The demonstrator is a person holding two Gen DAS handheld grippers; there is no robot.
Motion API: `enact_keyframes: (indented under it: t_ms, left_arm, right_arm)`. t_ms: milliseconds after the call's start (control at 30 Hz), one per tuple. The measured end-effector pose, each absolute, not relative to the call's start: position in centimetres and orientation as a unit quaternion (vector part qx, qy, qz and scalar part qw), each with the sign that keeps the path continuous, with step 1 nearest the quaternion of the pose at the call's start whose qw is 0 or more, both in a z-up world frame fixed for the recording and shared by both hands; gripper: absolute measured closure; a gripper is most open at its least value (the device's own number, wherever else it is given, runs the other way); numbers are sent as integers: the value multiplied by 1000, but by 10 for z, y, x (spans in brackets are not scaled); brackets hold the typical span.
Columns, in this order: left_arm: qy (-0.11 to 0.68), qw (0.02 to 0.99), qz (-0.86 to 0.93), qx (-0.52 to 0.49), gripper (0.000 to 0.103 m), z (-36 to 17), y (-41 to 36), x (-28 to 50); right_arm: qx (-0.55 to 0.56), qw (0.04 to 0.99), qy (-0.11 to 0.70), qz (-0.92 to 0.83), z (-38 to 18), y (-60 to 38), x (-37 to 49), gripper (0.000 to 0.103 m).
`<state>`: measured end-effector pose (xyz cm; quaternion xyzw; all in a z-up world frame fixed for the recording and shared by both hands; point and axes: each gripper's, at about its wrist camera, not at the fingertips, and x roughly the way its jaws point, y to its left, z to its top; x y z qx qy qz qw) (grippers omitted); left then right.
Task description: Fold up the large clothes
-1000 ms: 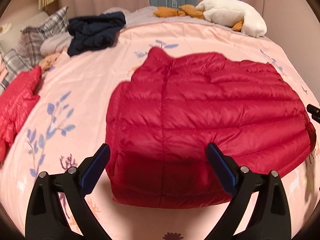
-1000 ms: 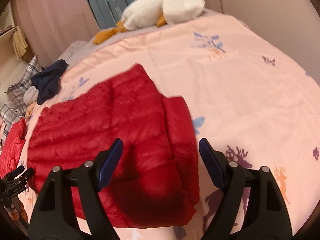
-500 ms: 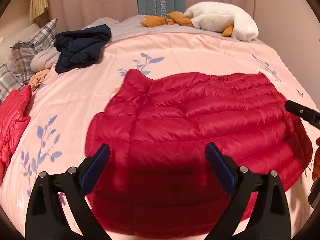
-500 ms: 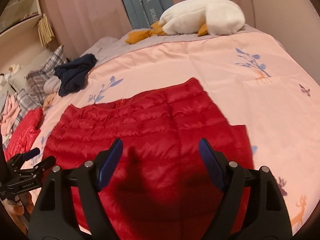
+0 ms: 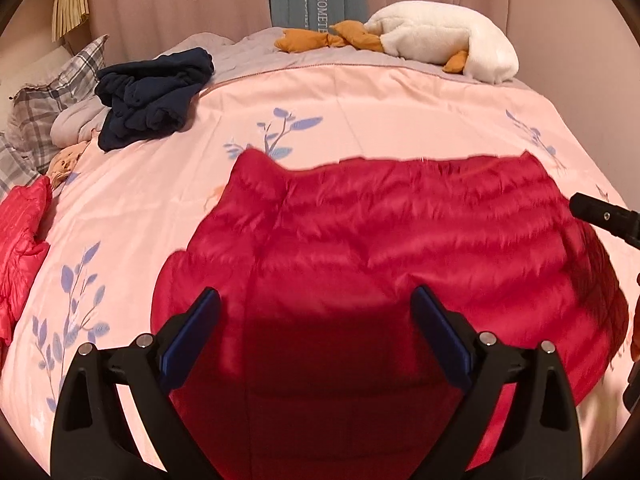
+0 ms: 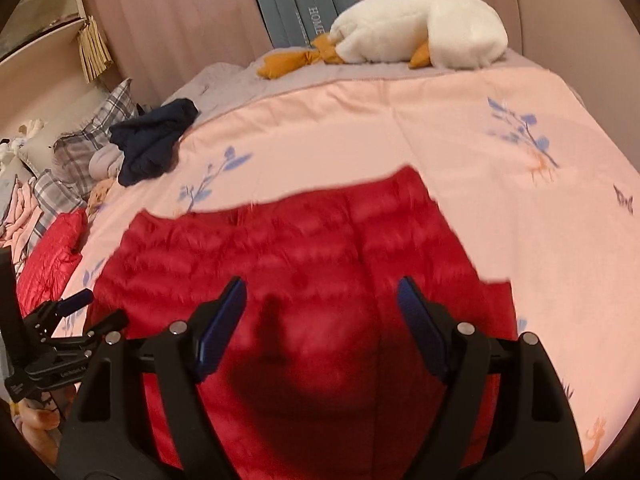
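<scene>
Across the bed (image 5: 360, 92), the red down jacket (image 5: 380, 240) has been approached afresh; both grippers' jaws are held spread, nothing pinched, next fold pending.

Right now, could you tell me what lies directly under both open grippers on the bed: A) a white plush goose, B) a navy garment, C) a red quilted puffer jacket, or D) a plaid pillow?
C: the red quilted puffer jacket lies spread on the pink bedspread beneath the open left gripper and right gripper; the navy garment and white plush goose lie farther back.
</scene>
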<state>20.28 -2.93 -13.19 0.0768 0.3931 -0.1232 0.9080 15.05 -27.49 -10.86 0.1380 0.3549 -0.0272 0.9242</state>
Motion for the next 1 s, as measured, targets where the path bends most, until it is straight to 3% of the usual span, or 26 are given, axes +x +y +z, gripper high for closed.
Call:
enact_keyframes:
  t_ms: [633,1000]
  left_arm:
    - [411,898,-125,91,6,-152,-43,224]
    - [396,905,-136,78,6,-135,-39,202]
  right_arm:
    - [134,894,423,-62,-161,-282,201,23]
    - [103,929,354,-43,-114,-256,152,24]
